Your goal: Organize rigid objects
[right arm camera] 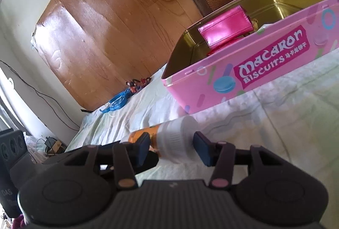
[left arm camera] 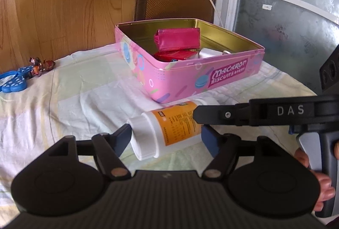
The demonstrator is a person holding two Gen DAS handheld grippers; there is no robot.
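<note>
Left wrist view: bottle lies crosswise between left gripper pads, wide, not pressing.
Right gripper: straddles cap end, clamping unclear.

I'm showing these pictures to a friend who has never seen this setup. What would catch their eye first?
Probably the open pink metal biscuit tin at the far side of the cloth-covered table, with a shiny magenta wallet inside. Next, the white plastic bottle with an orange label lying on its side just in front of the tin, between the fingers of both grippers.
</note>
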